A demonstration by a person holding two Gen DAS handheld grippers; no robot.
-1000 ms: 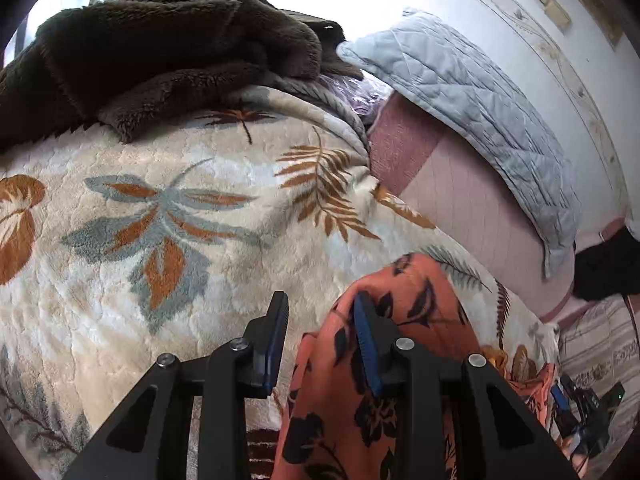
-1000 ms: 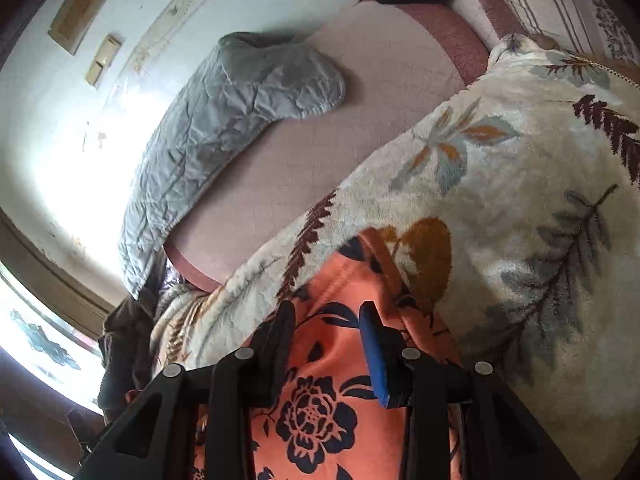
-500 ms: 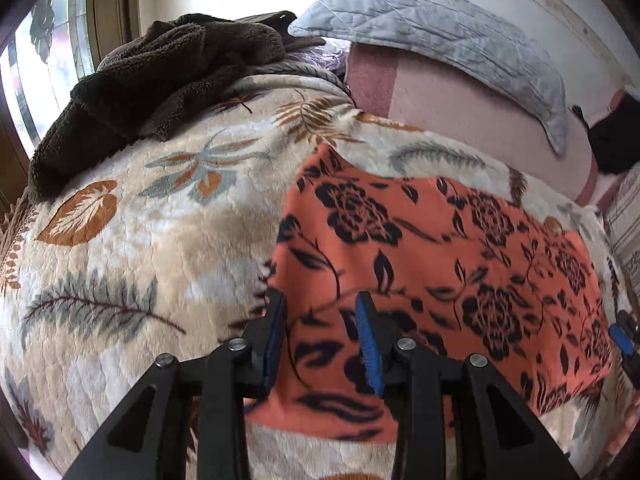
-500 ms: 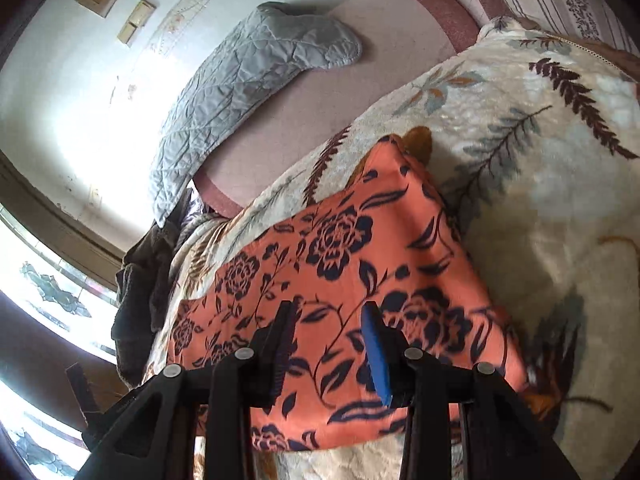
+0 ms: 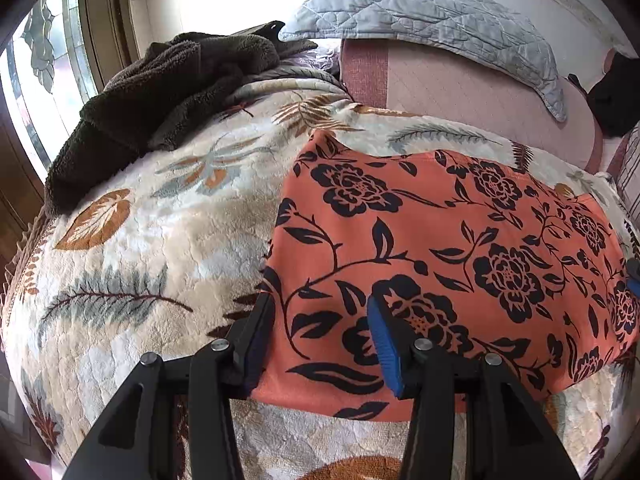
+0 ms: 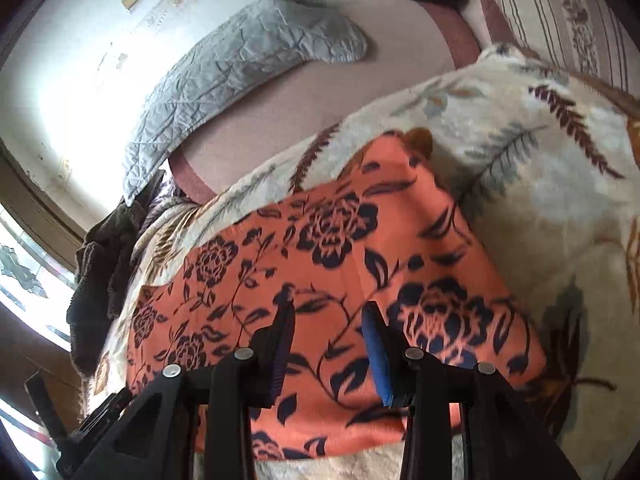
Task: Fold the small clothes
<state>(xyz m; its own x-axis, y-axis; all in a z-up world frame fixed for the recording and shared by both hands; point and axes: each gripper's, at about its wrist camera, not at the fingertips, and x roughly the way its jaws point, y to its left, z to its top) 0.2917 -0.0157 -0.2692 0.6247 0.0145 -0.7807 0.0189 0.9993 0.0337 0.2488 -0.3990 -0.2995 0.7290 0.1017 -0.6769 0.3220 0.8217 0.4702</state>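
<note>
An orange garment with black flowers (image 5: pixel 440 248) lies flat as a wide rectangle on the leaf-patterned blanket (image 5: pixel 160 240). My left gripper (image 5: pixel 320 320) hovers over the garment's near left corner. Its jaws are opening and stand apart, with the cloth lying flat below them and no pad pressing on it. The same garment (image 6: pixel 340 264) fills the middle of the right wrist view. My right gripper (image 6: pixel 328 320) is open above its near right part, and the fabric under it is smooth and not pinched. A blue pad of the right gripper (image 5: pixel 634 276) shows at the left wrist view's right edge.
A dark brown fleece (image 5: pixel 160 92) is heaped at the far left beside a window (image 5: pixel 40 60). A grey quilted pillow (image 5: pixel 432 12) lies along the wall on a pink sheet (image 5: pixel 460 92). A black item (image 5: pixel 616 96) sits far right, near striped fabric (image 6: pixel 568 12).
Both grippers have drawn back from the garment's far edge to its near edge. The garment now shows whole and flat. The left jaws stand wider apart.
</note>
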